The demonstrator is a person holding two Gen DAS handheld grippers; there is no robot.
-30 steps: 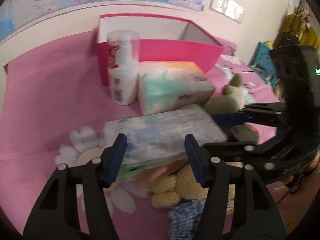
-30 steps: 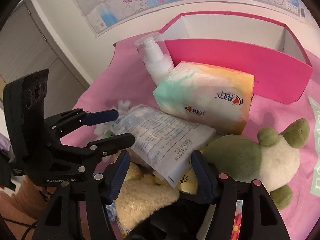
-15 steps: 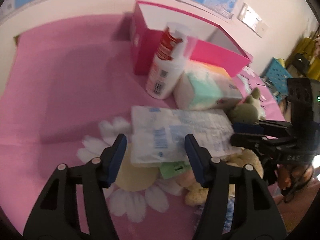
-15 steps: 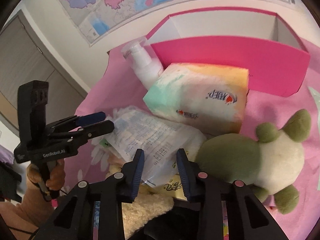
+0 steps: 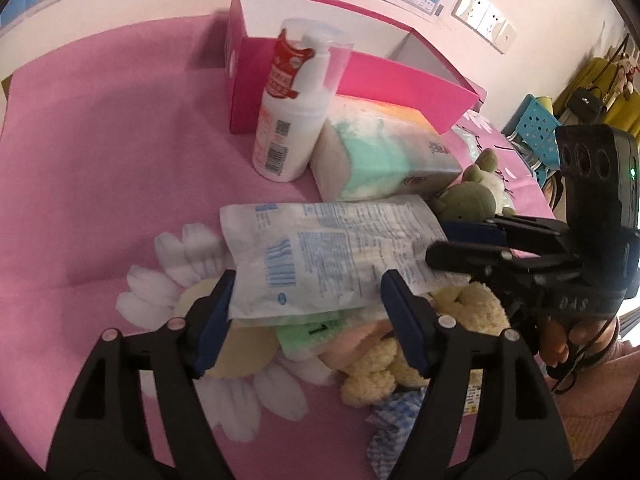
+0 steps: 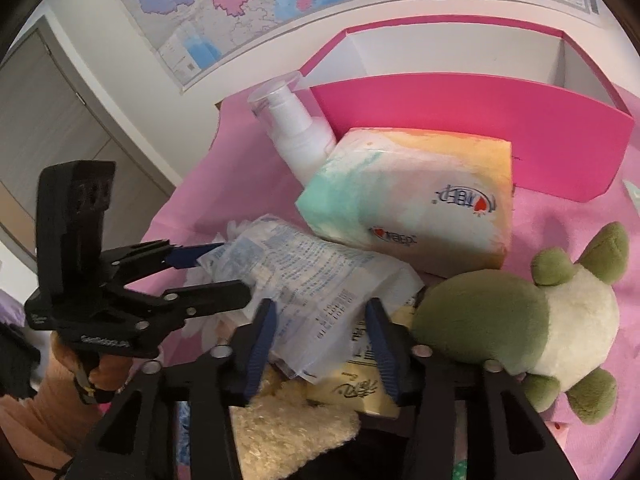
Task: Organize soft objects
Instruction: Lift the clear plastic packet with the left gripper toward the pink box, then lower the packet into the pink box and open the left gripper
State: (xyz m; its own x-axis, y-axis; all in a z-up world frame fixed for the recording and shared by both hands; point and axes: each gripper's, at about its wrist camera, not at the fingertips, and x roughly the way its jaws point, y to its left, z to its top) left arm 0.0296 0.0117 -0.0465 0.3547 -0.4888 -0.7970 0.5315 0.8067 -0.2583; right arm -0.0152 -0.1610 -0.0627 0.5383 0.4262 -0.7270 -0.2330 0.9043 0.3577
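Right gripper point(image 6: 320, 332) fingers, wide a second ago, now pinch the white printed packet point(image 5: 332, 256) | left gripper point(image 5: 306, 320) fingers opening, astride the packet's other end, not pressing | packet lies atop plush toys on the pink counter point(image 5: 100, 152), before the tissue pack point(image 6: 412, 204).

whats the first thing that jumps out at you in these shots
A crinkly clear plastic packet tops a heap of soft things, with the right gripper at one end and the left gripper, jaws opening, at the other. Behind stand a pastel tissue pack, a white pump bottle and an open pink box.
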